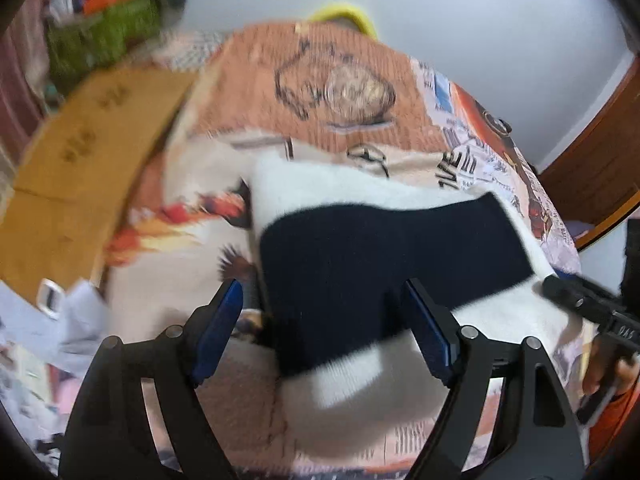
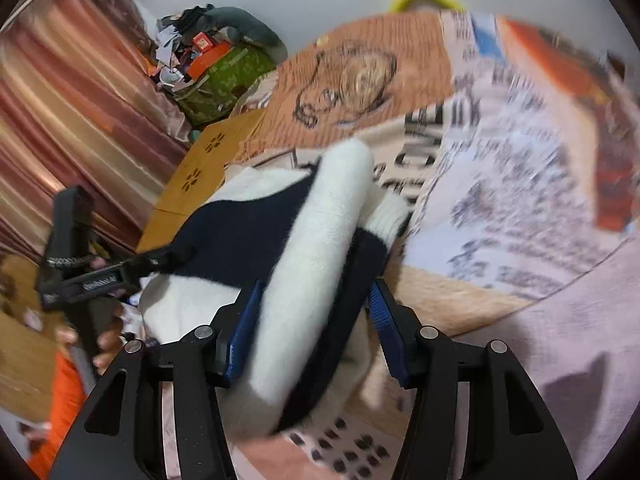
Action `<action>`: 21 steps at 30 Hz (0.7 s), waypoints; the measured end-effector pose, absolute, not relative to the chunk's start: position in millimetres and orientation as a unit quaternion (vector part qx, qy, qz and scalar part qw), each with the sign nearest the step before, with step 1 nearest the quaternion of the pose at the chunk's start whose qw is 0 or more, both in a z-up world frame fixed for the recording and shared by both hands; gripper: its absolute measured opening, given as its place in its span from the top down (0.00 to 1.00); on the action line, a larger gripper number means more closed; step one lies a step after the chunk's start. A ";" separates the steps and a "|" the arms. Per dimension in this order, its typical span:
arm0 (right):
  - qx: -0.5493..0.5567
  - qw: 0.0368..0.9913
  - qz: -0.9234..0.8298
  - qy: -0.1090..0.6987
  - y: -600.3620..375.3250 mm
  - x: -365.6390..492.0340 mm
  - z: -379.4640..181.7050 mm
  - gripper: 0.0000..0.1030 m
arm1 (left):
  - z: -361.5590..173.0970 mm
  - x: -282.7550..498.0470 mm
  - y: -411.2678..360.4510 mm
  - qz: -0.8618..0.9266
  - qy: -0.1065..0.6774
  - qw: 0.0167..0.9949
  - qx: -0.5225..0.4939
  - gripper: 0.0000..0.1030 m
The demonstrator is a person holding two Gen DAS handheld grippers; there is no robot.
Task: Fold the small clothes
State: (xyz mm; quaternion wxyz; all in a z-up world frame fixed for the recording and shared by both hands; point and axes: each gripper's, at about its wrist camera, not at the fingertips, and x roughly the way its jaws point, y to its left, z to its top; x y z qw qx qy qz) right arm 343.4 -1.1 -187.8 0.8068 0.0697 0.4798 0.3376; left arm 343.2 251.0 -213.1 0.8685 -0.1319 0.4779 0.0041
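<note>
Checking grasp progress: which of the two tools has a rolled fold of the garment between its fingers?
The right tool: a rolled white-and-navy fold of the sweater runs between its blue pads. The left tool only hovers spread over flat fabric.

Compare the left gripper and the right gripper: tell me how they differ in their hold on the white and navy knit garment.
The left gripper stands wide open, with the white and navy knit garment lying flat between its fingers; the right gripper has a thick rolled fold of it filling the gap. The left gripper faces the navy band; the right gripper, mostly white. Both have black frames with blue pads, over the printed blanket.
</note>
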 end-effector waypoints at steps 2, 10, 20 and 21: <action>0.056 0.823 0.336 0.455 -6.5 334.4 -169.3 0.50 | -189.5 327.6 246.8 0.013 0.456 0.882 -0.122 0.21; 0.055 0.874 0.366 0.315 -29.8 268.1 -67.4 0.50 | -64.1 236.2 205.0 0.024 0.312 0.946 -0.085 0.21; 0.055 0.908 0.387 0.149 -55.9 158.0 17.2 0.50 | 25.3 104.2 128.5 0.040 0.136 0.990 -0.021 0.21; 0.052 0.912 0.384 0.135 -58.0 147.5 21.1 0.50 | 28.3 95.2 124.0 0.045 0.124 0.991 -0.016 0.21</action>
